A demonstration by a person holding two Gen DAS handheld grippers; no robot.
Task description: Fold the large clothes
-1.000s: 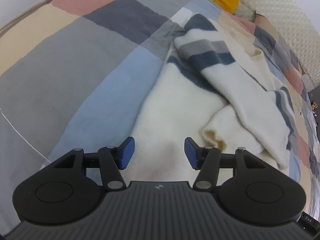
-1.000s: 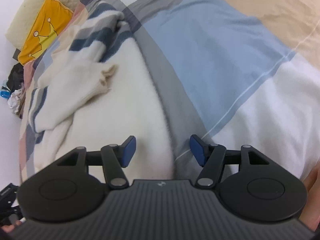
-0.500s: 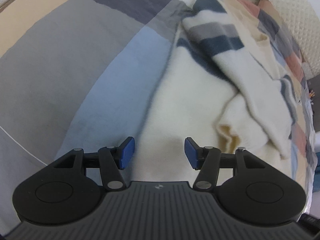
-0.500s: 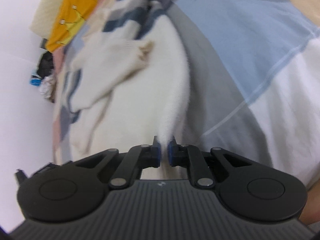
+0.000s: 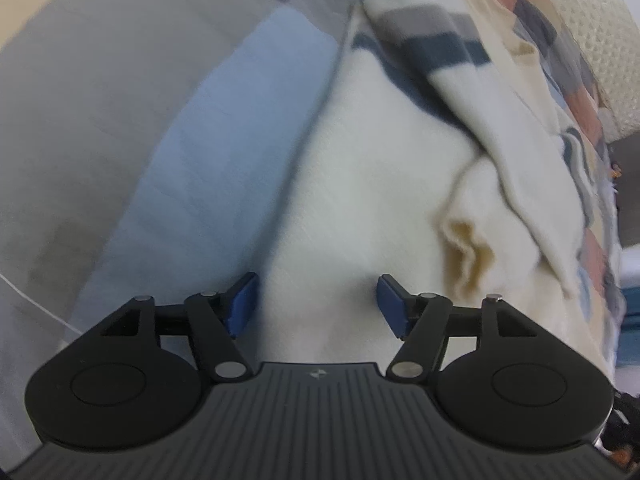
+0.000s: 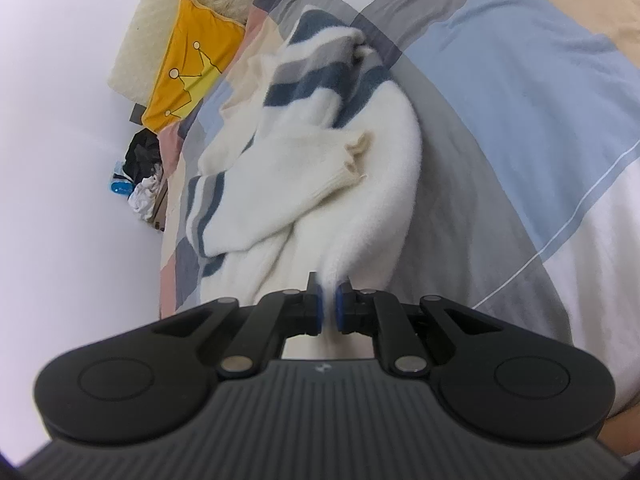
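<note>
A cream sweater (image 5: 376,184) with grey and navy stripes lies on the checked bed cover, both sleeves folded across its body. My left gripper (image 5: 316,304) is open, its blue pads straddling the sweater's near hem edge, close above the fabric. My right gripper (image 6: 328,308) is shut on the sweater (image 6: 360,184) at its near hem corner and lifts that corner off the bed, so the fabric drapes up into the pads. A sleeve cuff (image 6: 356,156) lies on the body.
The bed cover (image 5: 140,120) has grey, blue, beige and pink squares. A yellow pillow (image 6: 188,68) and a cream quilted pillow (image 6: 160,20) lie at the head. Dark and white clutter (image 6: 140,176) sits beside the bed by the wall.
My right gripper closed on the sweater's hem corner and raised it. My left gripper stayed open and moved closer over the other hem side.
</note>
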